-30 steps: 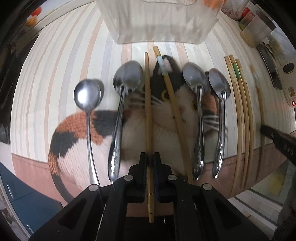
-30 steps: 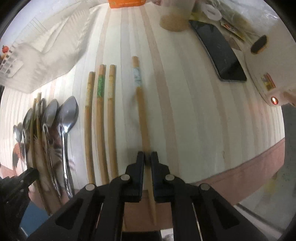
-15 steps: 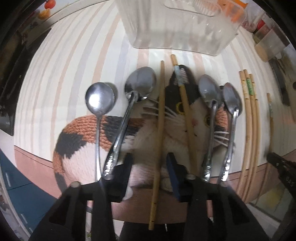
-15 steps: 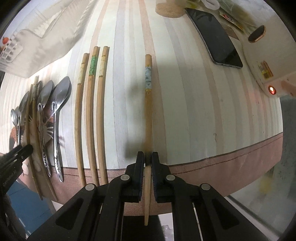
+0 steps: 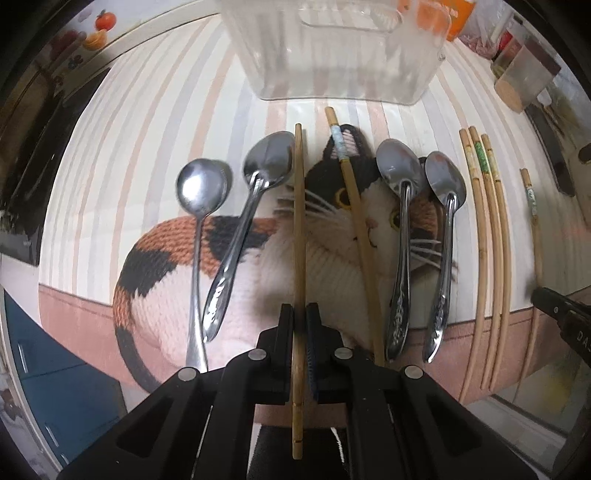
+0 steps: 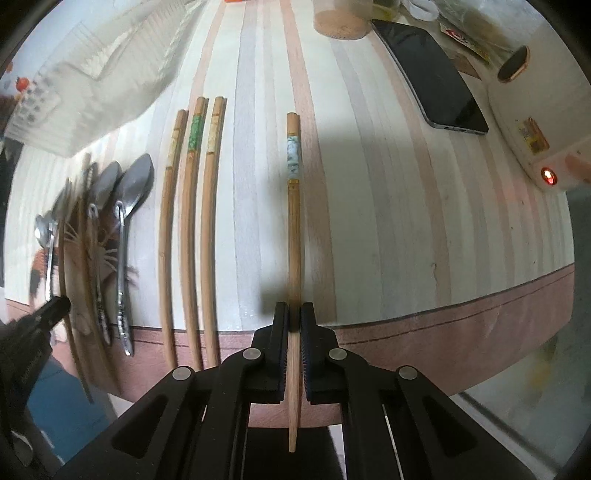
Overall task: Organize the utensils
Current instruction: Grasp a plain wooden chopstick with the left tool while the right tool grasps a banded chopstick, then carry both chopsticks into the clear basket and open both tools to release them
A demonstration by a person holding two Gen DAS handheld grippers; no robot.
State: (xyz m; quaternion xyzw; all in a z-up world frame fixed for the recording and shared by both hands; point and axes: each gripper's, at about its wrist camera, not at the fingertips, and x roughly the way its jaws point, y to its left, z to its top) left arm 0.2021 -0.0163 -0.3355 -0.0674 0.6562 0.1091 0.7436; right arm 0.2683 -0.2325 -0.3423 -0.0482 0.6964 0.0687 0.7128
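Note:
My left gripper [image 5: 300, 321] is shut on a plain wooden chopstick [image 5: 298, 229] that runs over the cat-shaped knitted mat [image 5: 166, 258]. On the mat lie a round spoon [image 5: 201, 192], an oval spoon [image 5: 266, 158], a chopstick with a pale band [image 5: 354, 206] and two more spoons [image 5: 400, 173]. Three chopsticks [image 6: 190, 221] lie side by side on the striped cloth right of the mat. Right of those, my right gripper [image 6: 294, 321] is shut on a pale-banded chopstick [image 6: 294, 206] pointing away from me, its shadow on the cloth beside it.
A clear plastic bin [image 5: 332, 55] stands beyond the mat. A black phone [image 6: 432, 85], a cork-based jar [image 6: 340, 22] and a white appliance with a red light [image 6: 532, 147] sit at the back right. The table's front edge [image 6: 443, 332] runs just under both grippers.
My left gripper opened around the plain chopstick half a second ago and has shut on it again. In the right gripper the banded chopstick has swung from slanted to straight ahead.

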